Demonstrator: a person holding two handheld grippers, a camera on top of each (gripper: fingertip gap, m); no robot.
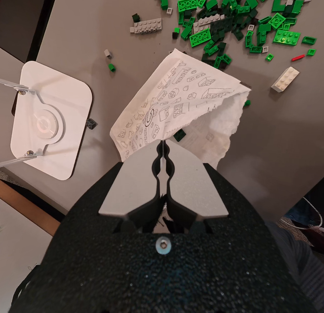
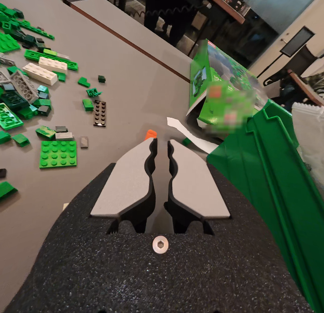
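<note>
A torn white paper bag [image 1: 177,101], printed with brick outlines, is pinched at its ragged edge by the left tongs [image 1: 163,143] and held above the grey surface [image 1: 87,41], near the green bricks [image 1: 245,23]. The right tongs [image 2: 162,141] are slightly spread and empty, beside a green bin [image 2: 263,181]. Further tearing is judged likely if the thin paper is pulled; a loose dark brick [image 1: 179,135] under the flap could be knocked aside.
</note>
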